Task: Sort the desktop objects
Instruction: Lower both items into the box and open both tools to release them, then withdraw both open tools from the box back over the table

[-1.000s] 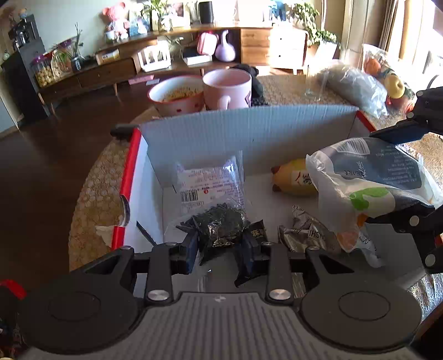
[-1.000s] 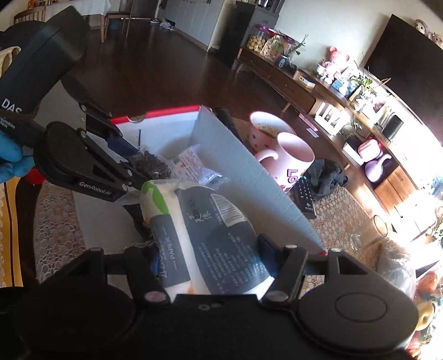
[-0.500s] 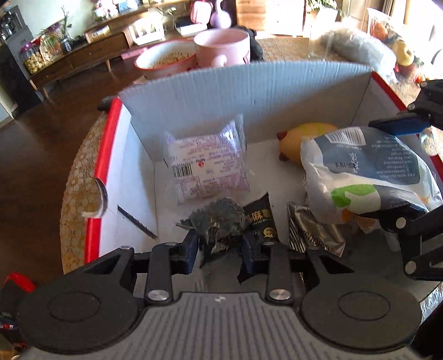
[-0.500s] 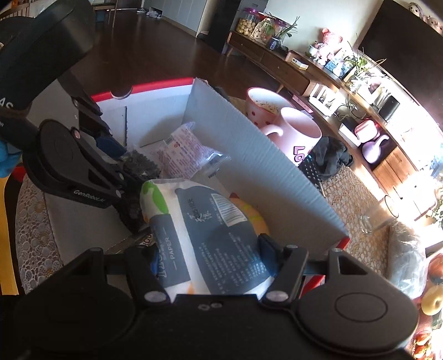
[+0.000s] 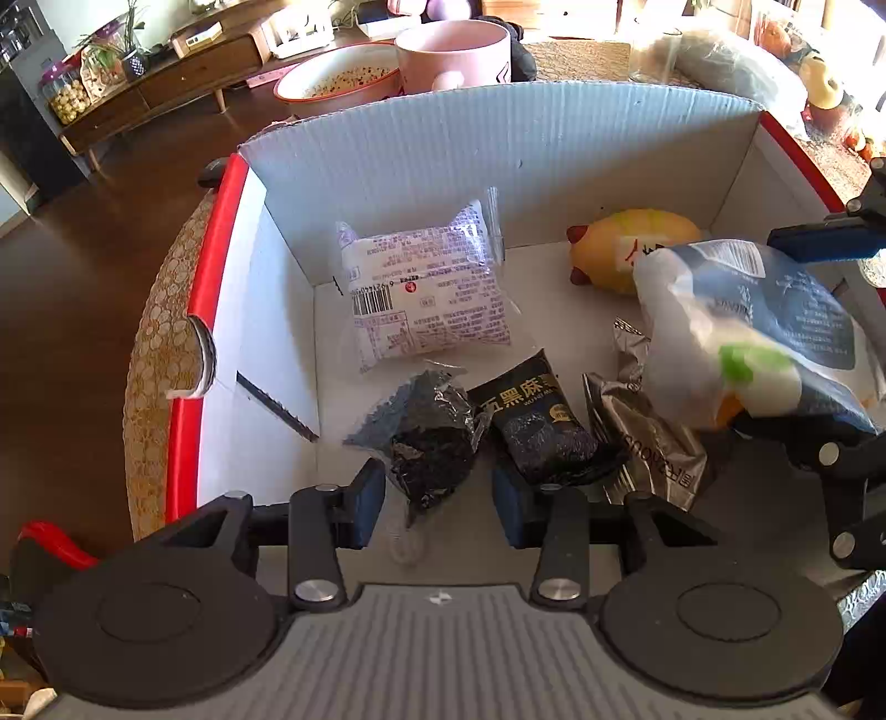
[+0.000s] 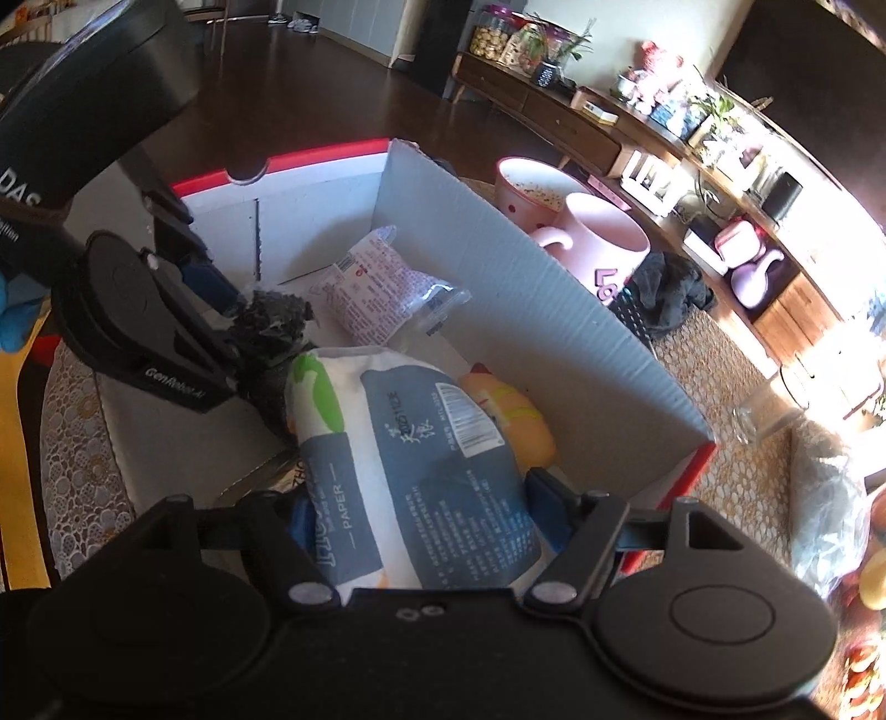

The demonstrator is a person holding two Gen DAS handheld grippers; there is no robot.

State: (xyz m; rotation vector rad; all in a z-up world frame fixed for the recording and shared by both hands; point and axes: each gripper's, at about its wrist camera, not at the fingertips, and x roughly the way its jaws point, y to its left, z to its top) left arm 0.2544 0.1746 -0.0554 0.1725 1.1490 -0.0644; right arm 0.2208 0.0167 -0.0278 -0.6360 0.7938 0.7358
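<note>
A white cardboard box (image 5: 498, 160) with a red rim holds a pink-printed packet (image 5: 426, 293), a yellow toy (image 5: 620, 249), a black sesame packet (image 5: 537, 426) and a silver packet (image 5: 648, 448). My left gripper (image 5: 437, 509) hangs over the box's near side with its jaws opening. A dark crinkled packet (image 5: 426, 437) lies on the box floor with its tail between the pads, which stand clear of it. My right gripper (image 6: 423, 509) is opening around a grey and white tissue pack (image 6: 415, 459). That pack looks blurred and low over the box's right side (image 5: 764, 332).
Behind the box's back wall stand a pink mug (image 5: 451, 50), a red-rimmed bowl (image 5: 338, 83), a glass (image 5: 650, 52) and a stuffed plastic bag (image 5: 736, 66). A lace mat (image 5: 160, 310) covers the round table. The dark floor lies beyond on the left.
The left jaws have parted and let the dark packets down onto the box floor. The right jaws have widened around the tissue pack, which has sunk lower into the box.
</note>
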